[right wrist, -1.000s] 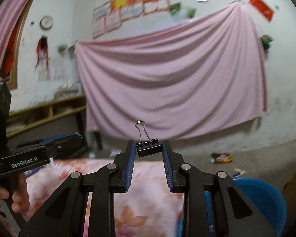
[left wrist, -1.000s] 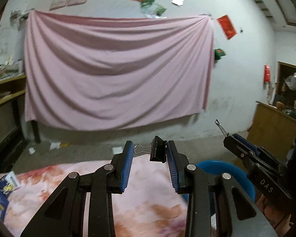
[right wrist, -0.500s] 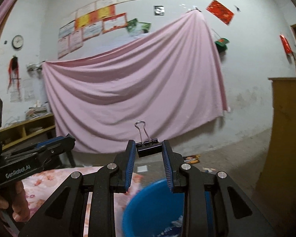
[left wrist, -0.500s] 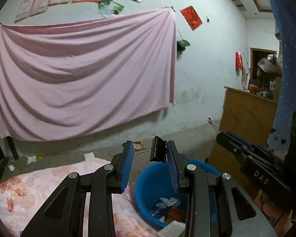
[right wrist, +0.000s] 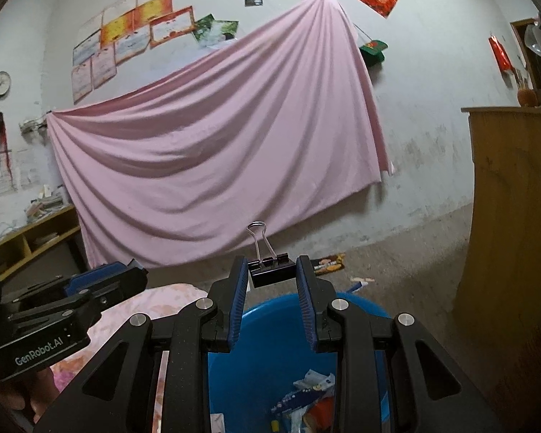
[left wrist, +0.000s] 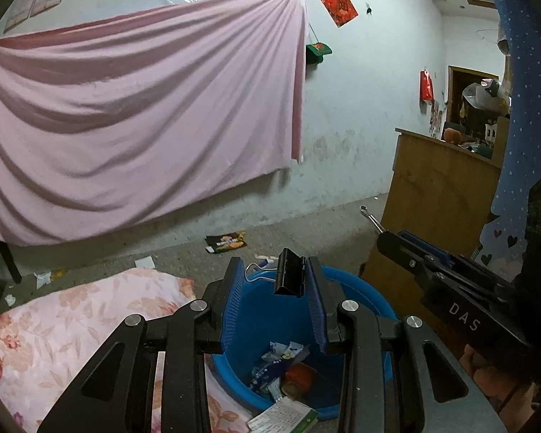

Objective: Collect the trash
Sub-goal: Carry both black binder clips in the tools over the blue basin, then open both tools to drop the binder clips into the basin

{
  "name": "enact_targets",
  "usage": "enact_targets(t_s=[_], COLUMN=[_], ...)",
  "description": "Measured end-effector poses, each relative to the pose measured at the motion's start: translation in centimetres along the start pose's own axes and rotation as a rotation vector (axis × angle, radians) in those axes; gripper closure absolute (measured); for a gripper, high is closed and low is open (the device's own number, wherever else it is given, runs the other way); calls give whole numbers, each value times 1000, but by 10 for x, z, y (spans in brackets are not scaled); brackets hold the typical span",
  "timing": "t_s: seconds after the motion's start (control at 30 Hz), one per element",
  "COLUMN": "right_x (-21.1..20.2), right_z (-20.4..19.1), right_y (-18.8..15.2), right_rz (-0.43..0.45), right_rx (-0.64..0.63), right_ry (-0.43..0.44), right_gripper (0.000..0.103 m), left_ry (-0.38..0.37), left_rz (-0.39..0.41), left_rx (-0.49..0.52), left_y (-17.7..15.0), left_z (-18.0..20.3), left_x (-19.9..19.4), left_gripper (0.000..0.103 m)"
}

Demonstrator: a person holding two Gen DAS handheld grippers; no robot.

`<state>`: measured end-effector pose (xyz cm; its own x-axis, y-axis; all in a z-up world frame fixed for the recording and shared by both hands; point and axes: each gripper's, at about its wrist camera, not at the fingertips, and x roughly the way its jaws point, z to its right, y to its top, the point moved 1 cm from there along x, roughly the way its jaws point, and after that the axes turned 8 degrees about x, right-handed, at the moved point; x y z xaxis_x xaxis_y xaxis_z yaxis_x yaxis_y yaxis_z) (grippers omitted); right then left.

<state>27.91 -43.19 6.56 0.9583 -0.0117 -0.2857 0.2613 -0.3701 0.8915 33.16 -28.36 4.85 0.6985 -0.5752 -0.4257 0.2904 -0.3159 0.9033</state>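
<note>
I see the pink sheet (left wrist: pixel 137 119) hung across the rear wall; it fills most of both wrist views. Below it, the concrete floor (left wrist: pixel 184 252) carries scattered litter. A floral bedspread (left wrist: pixel 65 328) lies at lower left, touching the blue basin (left wrist: pixel 357 296). A wooden cabinet (right wrist: pixel 515 223) stands at right, just beside the basin.

The blue basin sits directly under both tools. Collected trash (left wrist: pixel 281 371) lies at its bottom: crumpled wrappers and a red item. A paper sheet (left wrist: pixel 285 416) rests at the basin's near edge.

My left gripper (left wrist: pixel 275 281) hovers above the basin. Its jaws stand moderately apart; a black binder clip (left wrist: pixel 289 277) sits against the right blue pad, clear of the left pad, wire handle pointing left. My right gripper (right wrist: pixel 271 278) also hovers above the basin, jaws closed on a second binder clip (right wrist: pixel 270 275), both pads touching it, wire handle upright.

One dark snack wrapper (left wrist: pixel 226 242) lies on the floor beyond the basin, near the wall. Small paper scraps (left wrist: pixel 144 262) lie to its left.
</note>
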Motion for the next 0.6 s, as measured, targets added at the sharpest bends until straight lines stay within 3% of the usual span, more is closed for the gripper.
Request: enact_targets(t_s=[0.23, 0.3, 0.6], right_x=[5, 7, 11], right_z=[7, 9, 13], right_y=[-1, -1, 2], right_rz=[-38, -51, -74], right_rx=[19, 23, 40], right_ry=[-13, -13, -24], right_gripper=[78, 77, 77], left_ry=[-26, -31, -30], left_rz=[-59, -77, -87], left_rx=[-27, -37, -43], left_y=[1, 1, 1], left_z=[-3, -4, -3], left_x=[12, 15, 16], left_gripper=[73, 66, 63])
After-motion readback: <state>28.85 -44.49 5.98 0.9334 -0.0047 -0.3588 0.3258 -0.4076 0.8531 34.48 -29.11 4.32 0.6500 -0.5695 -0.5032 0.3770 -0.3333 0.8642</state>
